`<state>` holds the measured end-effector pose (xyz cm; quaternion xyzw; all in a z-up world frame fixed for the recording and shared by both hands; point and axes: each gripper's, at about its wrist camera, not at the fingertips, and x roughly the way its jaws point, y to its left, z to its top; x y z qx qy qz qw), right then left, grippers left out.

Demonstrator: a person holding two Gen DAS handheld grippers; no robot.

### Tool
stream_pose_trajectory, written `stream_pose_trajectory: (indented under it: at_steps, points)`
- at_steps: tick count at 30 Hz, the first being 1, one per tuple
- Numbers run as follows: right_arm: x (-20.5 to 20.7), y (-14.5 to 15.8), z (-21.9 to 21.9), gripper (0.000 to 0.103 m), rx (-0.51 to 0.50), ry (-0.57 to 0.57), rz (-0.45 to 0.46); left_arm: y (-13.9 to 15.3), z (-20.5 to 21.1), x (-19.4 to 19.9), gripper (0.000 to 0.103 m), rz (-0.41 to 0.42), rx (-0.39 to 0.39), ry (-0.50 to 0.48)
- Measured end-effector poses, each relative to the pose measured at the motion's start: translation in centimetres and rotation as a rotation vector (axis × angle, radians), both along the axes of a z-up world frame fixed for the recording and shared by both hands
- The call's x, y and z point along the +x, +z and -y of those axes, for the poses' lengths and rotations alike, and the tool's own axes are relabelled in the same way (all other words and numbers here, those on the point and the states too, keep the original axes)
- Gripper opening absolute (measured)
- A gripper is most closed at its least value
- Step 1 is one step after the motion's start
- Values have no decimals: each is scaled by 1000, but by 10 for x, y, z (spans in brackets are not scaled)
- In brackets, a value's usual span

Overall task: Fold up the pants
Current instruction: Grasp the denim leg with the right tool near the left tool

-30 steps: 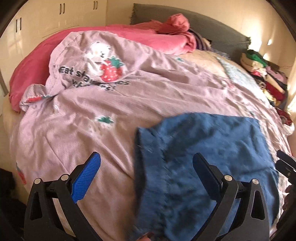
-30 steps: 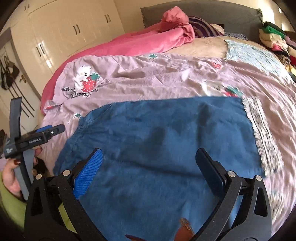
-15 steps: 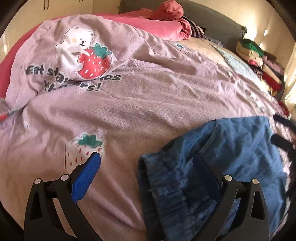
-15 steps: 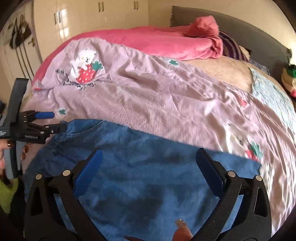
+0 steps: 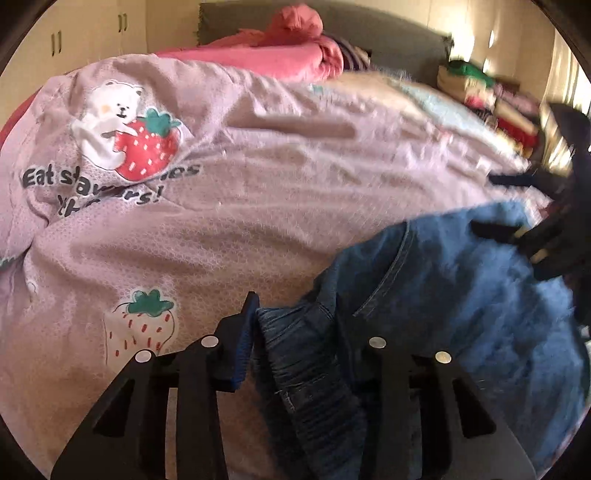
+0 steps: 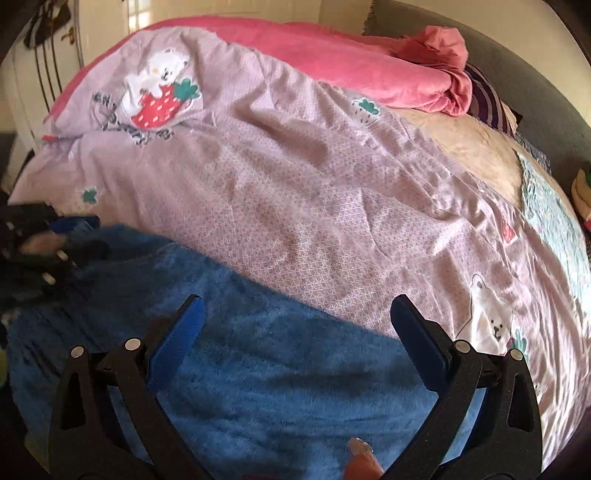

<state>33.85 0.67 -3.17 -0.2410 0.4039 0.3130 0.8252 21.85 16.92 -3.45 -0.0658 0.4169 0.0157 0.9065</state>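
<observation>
Blue denim pants lie on a lilac strawberry-print duvet. My left gripper is shut on the pants' gathered waistband at their left end. In the right wrist view the pants spread flat beneath my right gripper, which is open and hovers over the cloth. The left gripper also shows in the right wrist view at the far left. The right gripper shows blurred at the right edge of the left wrist view.
A pink blanket is bunched at the head of the bed against a grey headboard. Stacked folded clothes sit at the far right. White wardrobe doors stand behind the bed.
My left gripper has closed on the waistband, which now bunches between its fingers. My right gripper stayed open and moved over the pants toward their far edge.
</observation>
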Motion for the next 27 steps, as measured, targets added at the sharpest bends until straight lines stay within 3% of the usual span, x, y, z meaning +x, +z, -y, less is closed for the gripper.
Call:
stream_pose_trajectory:
  at_steps: [6, 10, 12, 14, 17, 27]
  points:
    - [-6, -3, -11, 95, -35, 68, 24, 24, -3, -26, 35, 87, -78, -30]
    - [-14, -8, -24, 94, -97, 137, 69, 34, 4, -38, 35, 121, -62, -53]
    - [-20, -9, -26, 73, -97, 173, 71, 33, 4, -36, 35, 118, -55, -56]
    - [-25, -9, -25, 42, -81, 191, 25, 30, 5, -37, 35, 110, -44, -55]
    - [-34, -7, -18, 16, -56, 165, 0, 29, 4, -37, 35, 107, -40, -50]
    - [-83, 35, 39, 10, 195, 74, -27, 40, 12, -59, 35, 139, -22, -73]
